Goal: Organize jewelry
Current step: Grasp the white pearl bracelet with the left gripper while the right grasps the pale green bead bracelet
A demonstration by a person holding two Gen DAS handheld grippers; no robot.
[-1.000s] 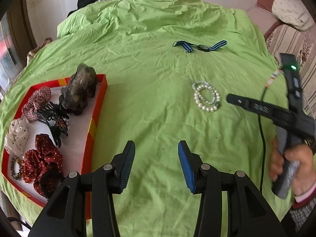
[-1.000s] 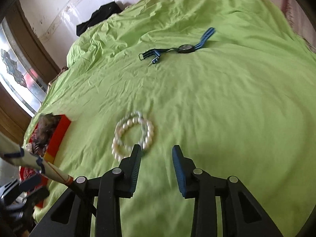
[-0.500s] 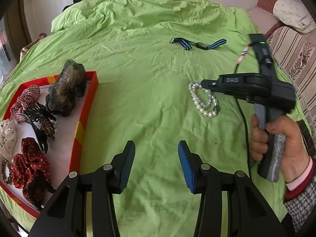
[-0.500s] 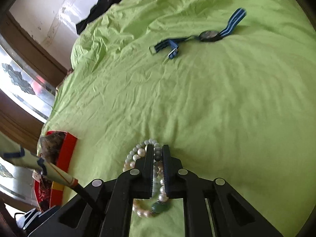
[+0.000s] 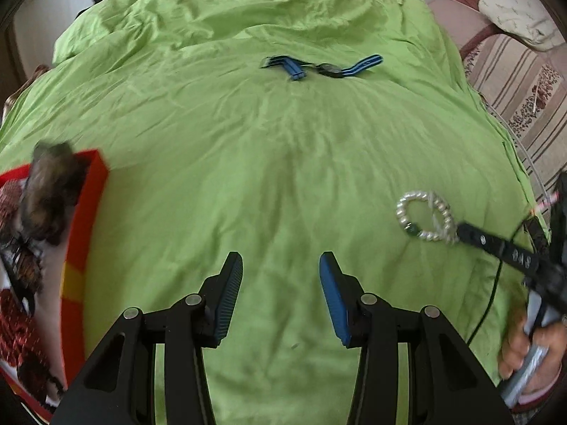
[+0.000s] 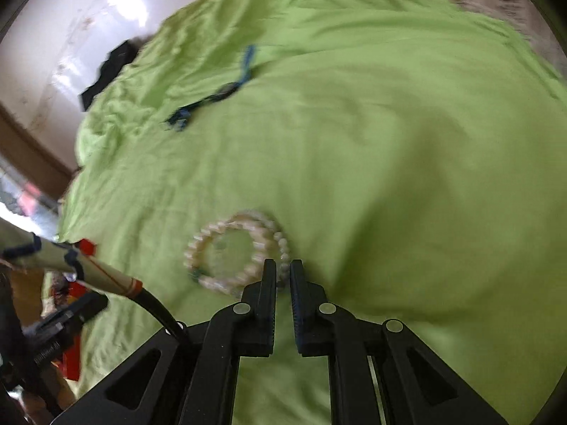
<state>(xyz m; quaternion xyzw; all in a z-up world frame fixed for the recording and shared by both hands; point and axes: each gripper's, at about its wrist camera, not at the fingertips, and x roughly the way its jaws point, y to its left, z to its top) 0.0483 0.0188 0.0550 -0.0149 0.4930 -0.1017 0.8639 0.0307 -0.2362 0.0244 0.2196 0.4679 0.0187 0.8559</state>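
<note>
A white pearl bracelet (image 6: 226,244) with a green bead hangs from my right gripper (image 6: 282,265), which is shut on its near edge, above the green bedspread (image 6: 389,141). In the left wrist view the bracelet (image 5: 423,217) dangles from the right gripper's tip (image 5: 460,230) at the right. My left gripper (image 5: 280,269) is open and empty over the bedspread. A blue striped watch (image 5: 319,67) lies farther back. A red-rimmed tray (image 5: 85,219) of hair accessories sits at the left.
A brown hair claw (image 5: 49,191) sits at the tray's far corner. A dark garment (image 6: 106,74) lies at the bed's far end. A striped sofa with a cushion (image 5: 514,7) stands to the right of the bed.
My right gripper closed on the pearl bracelet and lifted it off the bedspread, pulling it back and to the right. My left gripper stayed open and shifted right, away from the tray.
</note>
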